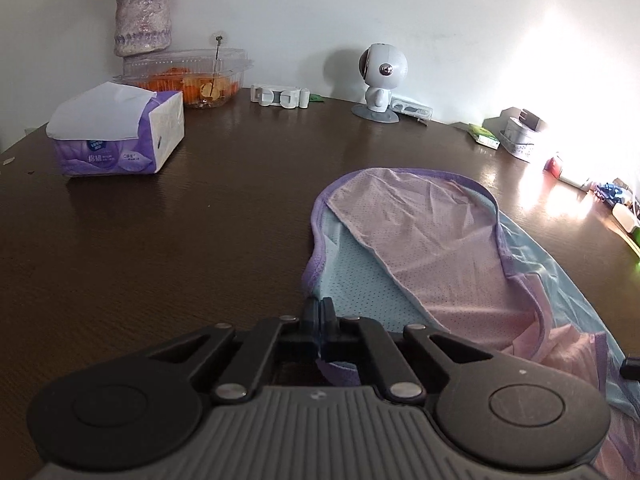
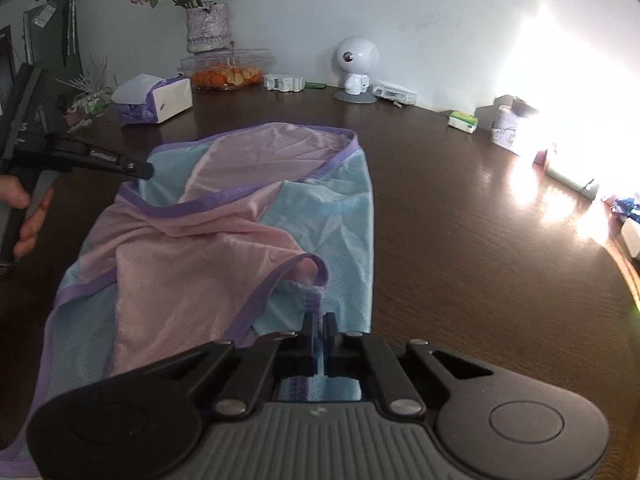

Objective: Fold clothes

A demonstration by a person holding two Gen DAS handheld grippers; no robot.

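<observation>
Pink-and-blue mesh garment (image 1: 432, 240) with purple trim lies on the dark wooden table (image 1: 160, 248), and in the left wrist view the left gripper (image 1: 320, 312) has its tongs pinched together on the trim at the near left edge; the purple tissue pack (image 1: 116, 136) carries Chinese print too small to read. In the right wrist view the right gripper (image 2: 319, 328) is clamped on a purple strap, cloth rumpled, so folding looks barely begun; no writing is legible.
</observation>
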